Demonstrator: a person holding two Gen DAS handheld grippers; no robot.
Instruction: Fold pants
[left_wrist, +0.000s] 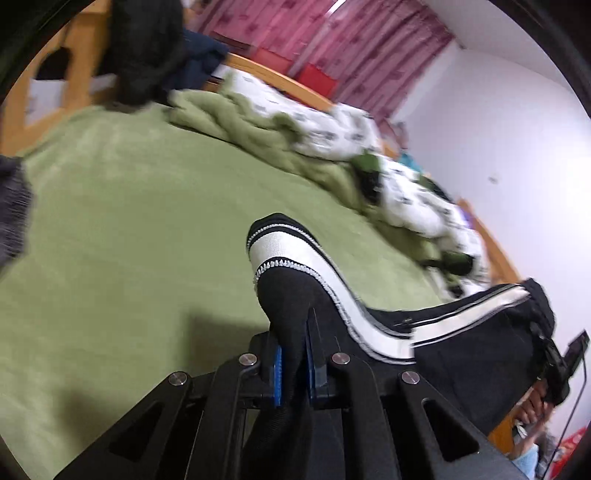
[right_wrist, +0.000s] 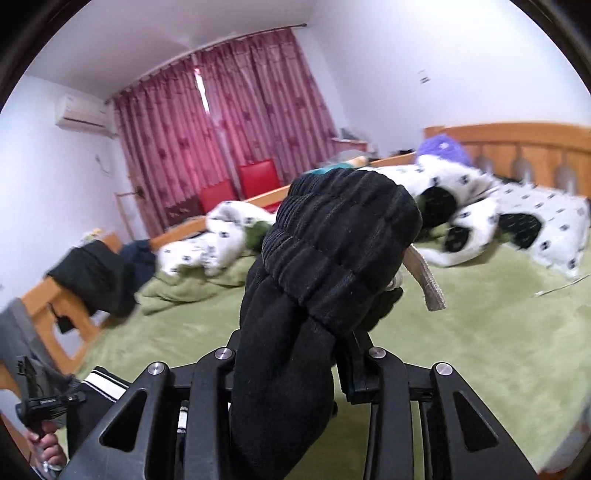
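Your left gripper (left_wrist: 294, 363) is squeezed tight on the black pants (left_wrist: 291, 299); the cloth sits pinched between its blue pads (left_wrist: 277, 373); the white stripe (left_wrist: 295, 254) on the pants curls over just past the tips; the rest of the pants hangs in the air off to the right, above the green blanket (left_wrist: 129, 221).

Your right gripper (right_wrist: 295, 354) is clamped on the other end of the same pants; the thick stretchy waistband (right_wrist: 343, 236) bunches up over its tips; a pale drawstring (right_wrist: 424, 280) dangles beside it.

Low on the left of the right view you can see a hand (right_wrist: 48, 448) holding the other tool; the striped part of the pants shows just beside it.

Farther back, a white spotted quilt (right_wrist: 517, 214) lies in a heap on the green blanket; dark clothes (right_wrist: 92, 277) hang over the wooden bed frame (right_wrist: 517, 144); behind it stand two red chairs (right_wrist: 258, 179); the pink curtains (right_wrist: 221, 110) cover the far wall.
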